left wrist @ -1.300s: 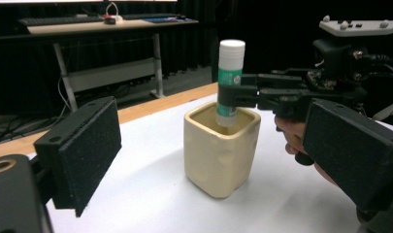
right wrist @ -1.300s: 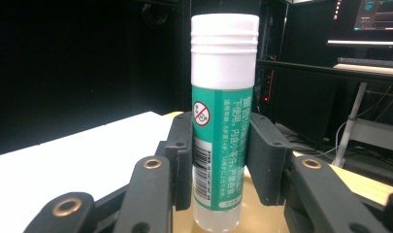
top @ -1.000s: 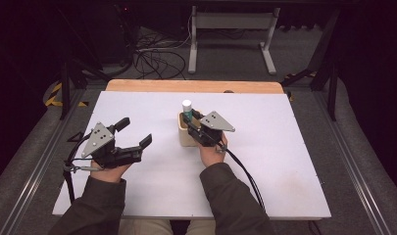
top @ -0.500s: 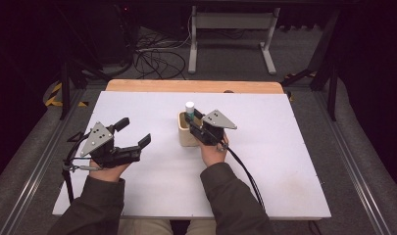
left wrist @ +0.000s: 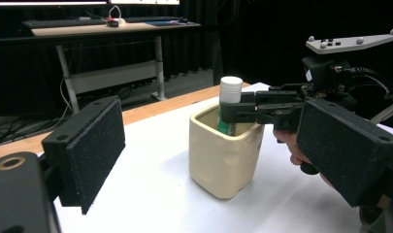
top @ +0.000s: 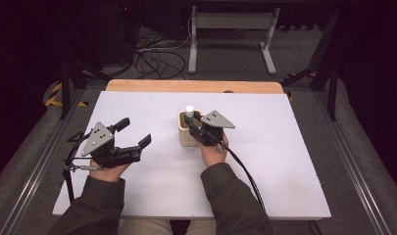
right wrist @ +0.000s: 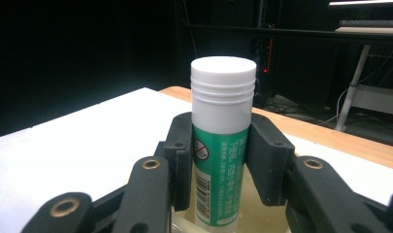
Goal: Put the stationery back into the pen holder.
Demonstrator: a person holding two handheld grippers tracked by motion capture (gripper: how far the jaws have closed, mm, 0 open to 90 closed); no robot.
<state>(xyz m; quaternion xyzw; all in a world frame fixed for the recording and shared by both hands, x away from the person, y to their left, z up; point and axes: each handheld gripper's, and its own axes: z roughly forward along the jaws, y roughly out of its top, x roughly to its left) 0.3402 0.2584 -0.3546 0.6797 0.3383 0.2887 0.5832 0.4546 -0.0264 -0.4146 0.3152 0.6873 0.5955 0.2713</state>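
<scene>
A green glue stick [right wrist: 222,121] with a white cap [top: 189,110] stands upright in a cream cup [top: 187,134] near the middle of the white table. My right gripper [right wrist: 222,160] is shut on the stick's body just below the cap, over the cup's mouth. The left gripper view shows the same grip from the side: the stick [left wrist: 230,94], the cup [left wrist: 223,160] and the right gripper [left wrist: 237,109]. My left gripper [top: 135,132] hovers at the table's left, open and holding nothing, pointed towards the cup, with its pads [left wrist: 92,145] wide apart.
The white table top [top: 284,147] has a wooden strip [top: 196,86] along its far edge. Beyond it on the floor stand a desk frame [top: 230,29] and a tangle of cables [top: 152,58]. Metal rails [top: 353,161] run along both sides.
The right gripper has lowered the glue stick a little deeper into the cup. The left gripper has hardly moved.
</scene>
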